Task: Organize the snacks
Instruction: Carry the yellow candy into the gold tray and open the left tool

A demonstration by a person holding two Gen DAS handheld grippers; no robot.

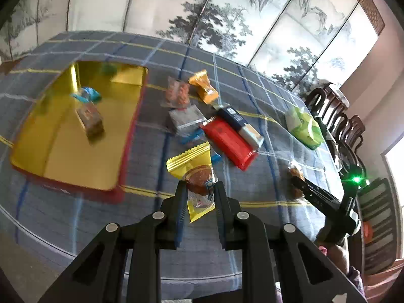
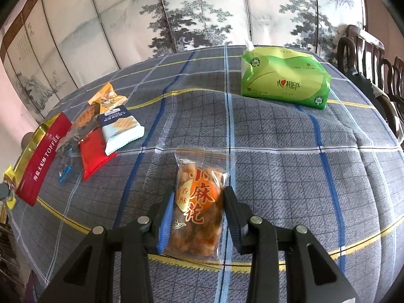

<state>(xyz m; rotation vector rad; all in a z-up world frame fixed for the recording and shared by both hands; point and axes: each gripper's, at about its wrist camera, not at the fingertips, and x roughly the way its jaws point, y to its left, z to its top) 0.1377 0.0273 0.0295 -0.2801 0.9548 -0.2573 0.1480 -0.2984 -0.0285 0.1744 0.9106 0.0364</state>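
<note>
On the checked tablecloth (image 2: 277, 164), a red packet (image 1: 228, 140) and green tissue pack (image 2: 284, 79) are seen nearby. A yellow pastry packet (image 1: 195, 176) is clamped by the left gripper (image 1: 199, 189); a twisted-dough snack bag (image 2: 198, 207) is gripped by the right gripper (image 2: 199, 202).

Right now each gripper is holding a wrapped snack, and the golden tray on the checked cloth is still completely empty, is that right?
Not quite. The left gripper does hold a yellow-wrapped cake and the right gripper a clear bag of fried twists, but the golden tray is not empty: the left wrist view shows two wrapped snacks already lying in it.
</note>
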